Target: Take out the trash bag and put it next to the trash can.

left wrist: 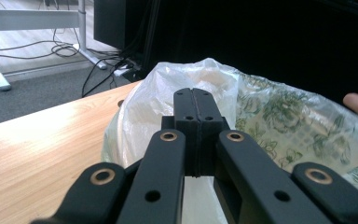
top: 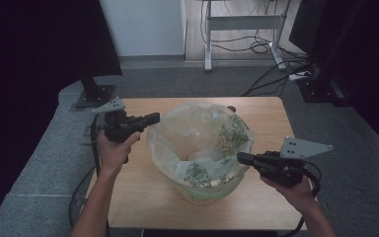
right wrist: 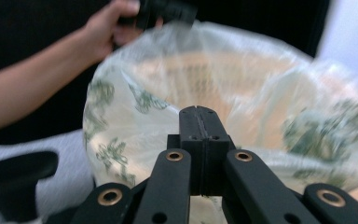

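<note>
A round bin [top: 203, 195] stands in the middle of the wooden table [top: 143, 190], lined with a clear plastic bag [top: 202, 131] printed with green flowers. The bag's edge is folded out over the rim. My left gripper [top: 154, 118] is level at the bag's left rim, its jaws pressed together [left wrist: 196, 100] with the bag [left wrist: 270, 112] just beyond them. My right gripper [top: 241, 158] sits at the right rim, also shut [right wrist: 199, 116], pointing across the bag's open mouth [right wrist: 135, 93]. I see no film between either pair of pads.
A black monitor stand [top: 94, 94] sits off the table's back left corner. A white desk frame [top: 242, 24] and loose cables [top: 271, 74] are on the floor behind. The hand holding the left gripper [right wrist: 107, 28] is across the bin in the right gripper view.
</note>
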Demonstrator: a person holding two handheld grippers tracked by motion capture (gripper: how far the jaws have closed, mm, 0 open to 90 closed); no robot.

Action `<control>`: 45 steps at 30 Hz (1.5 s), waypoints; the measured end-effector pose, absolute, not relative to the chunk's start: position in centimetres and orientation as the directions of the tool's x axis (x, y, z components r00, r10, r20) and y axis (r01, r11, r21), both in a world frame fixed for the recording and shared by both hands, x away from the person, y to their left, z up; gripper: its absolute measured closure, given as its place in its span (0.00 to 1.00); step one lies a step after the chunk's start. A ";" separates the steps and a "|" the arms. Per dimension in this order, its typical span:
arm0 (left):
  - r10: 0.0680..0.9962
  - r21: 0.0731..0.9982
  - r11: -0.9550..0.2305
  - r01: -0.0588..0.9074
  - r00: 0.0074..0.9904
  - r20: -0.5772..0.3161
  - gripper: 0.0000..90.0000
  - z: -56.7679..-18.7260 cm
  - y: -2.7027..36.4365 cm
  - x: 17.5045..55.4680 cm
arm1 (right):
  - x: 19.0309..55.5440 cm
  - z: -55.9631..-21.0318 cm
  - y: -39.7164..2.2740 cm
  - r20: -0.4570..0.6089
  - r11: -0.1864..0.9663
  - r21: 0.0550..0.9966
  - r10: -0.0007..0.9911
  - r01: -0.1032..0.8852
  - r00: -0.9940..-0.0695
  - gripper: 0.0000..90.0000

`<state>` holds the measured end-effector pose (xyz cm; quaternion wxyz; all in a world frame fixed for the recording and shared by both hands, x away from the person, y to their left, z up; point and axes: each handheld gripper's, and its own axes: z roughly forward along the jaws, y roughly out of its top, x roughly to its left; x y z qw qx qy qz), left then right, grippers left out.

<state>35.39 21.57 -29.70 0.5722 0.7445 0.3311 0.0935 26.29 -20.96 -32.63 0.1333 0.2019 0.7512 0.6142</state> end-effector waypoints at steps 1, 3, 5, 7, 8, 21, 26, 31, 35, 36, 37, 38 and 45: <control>0.599 0.914 -0.126 0.386 0.764 -0.240 1.00 -29.7 21.5 35.4 | 26.3 -32.2 -20.9 0.045 0.153 0.979 0.476 0.133 -0.879 0.99; 0.599 0.914 -0.127 0.385 0.764 -0.239 1.00 -29.7 21.5 35.4 | 26.4 -31.8 -20.8 0.043 0.145 0.981 0.479 0.127 -0.877 0.99; 0.598 0.914 -0.127 0.386 0.765 -0.240 1.00 -29.7 21.4 35.4 | 26.6 -31.1 -20.4 0.037 0.136 0.984 0.482 0.117 -0.875 0.99; 0.597 0.914 -0.128 0.386 0.766 -0.240 1.00 -29.8 21.3 35.4 | 26.9 -30.5 -20.0 0.027 0.132 0.986 0.478 0.103 -0.878 0.99; 0.595 0.913 -0.128 0.386 0.767 -0.241 1.00 -29.8 21.3 35.4 | 27.1 -30.3 -19.9 0.027 0.130 0.986 0.475 0.100 -0.880 0.99; 0.585 0.911 -0.127 0.392 0.772 -0.251 1.00 -30.1 20.8 35.4 | 29.3 -29.4 -18.7 0.075 0.072 0.990 0.458 0.121 -0.886 0.99; 0.583 0.912 -0.127 0.391 0.773 -0.250 1.00 -30.1 20.8 35.4 | 29.3 -30.1 -18.3 0.082 0.097 0.985 0.446 0.140 -0.891 0.99; 0.585 0.912 -0.120 0.392 0.770 -0.254 1.00 -30.3 21.1 35.3 | 28.7 -30.8 -19.6 0.095 0.070 0.987 0.448 0.141 -0.889 0.71; 0.587 0.912 -0.113 0.395 0.767 -0.259 1.00 -30.4 21.3 35.3 | 27.5 -31.5 -21.8 0.082 0.059 0.990 0.491 0.127 -0.867 0.49; 0.587 0.912 -0.113 0.395 0.767 -0.259 1.00 -30.4 21.3 35.3 | 27.3 -31.9 -22.4 0.077 0.062 0.990 0.502 0.125 -0.861 0.45; 0.587 0.912 -0.113 0.395 0.767 -0.260 1.00 -30.4 21.3 35.3 | 27.2 -32.3 -22.9 0.083 0.061 0.989 0.511 0.133 -0.855 0.41; 0.588 0.912 -0.112 0.395 0.766 -0.260 1.00 -30.4 21.3 35.3 | 27.3 -32.6 -23.3 0.087 0.066 0.988 0.523 0.142 -0.848 0.38; 0.589 0.912 -0.115 0.394 0.766 -0.256 1.00 -30.5 21.3 35.2 | 28.7 -34.2 -22.7 0.115 0.114 0.970 0.560 0.214 -0.820 0.25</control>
